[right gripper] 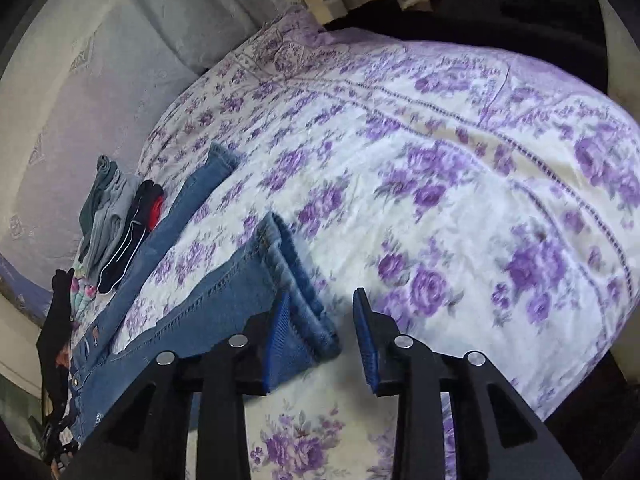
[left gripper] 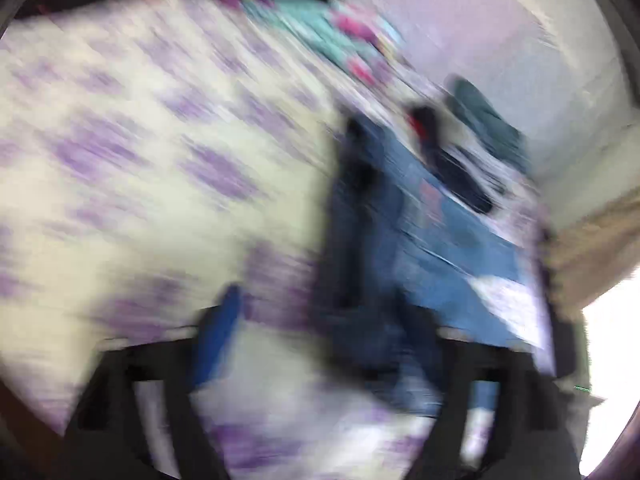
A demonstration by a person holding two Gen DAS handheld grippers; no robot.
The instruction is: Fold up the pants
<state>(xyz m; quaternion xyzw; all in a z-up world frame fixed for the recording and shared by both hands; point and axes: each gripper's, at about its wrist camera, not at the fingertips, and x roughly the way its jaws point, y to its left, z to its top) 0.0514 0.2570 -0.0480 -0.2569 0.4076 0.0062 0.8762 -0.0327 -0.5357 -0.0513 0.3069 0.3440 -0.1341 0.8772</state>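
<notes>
Blue jeans [right gripper: 224,300] lie spread on a bed with a purple flowered sheet [right gripper: 440,160]. One leg [right gripper: 192,200] runs off toward the upper left. The hem of the other leg lies between the blue pads of my right gripper [right gripper: 320,340]. It rests close to the left pad [right gripper: 276,344], with a gap to the right pad, so the jaws stand open around it. The left wrist view is badly blurred. It shows the jeans [left gripper: 432,240] ahead and my left gripper [left gripper: 352,364] with its fingers wide apart, open; one blue pad [left gripper: 218,336] shows over the sheet.
A pile of folded clothes [right gripper: 116,216] in grey, teal, black and red sits beside the jeans at the bed's left edge; it appears blurred in the left wrist view [left gripper: 460,160]. A colourful garment [left gripper: 352,40] lies further off. A black strap-like thing [right gripper: 56,340] hangs near the waistband. A pale wall [right gripper: 80,60] borders the bed.
</notes>
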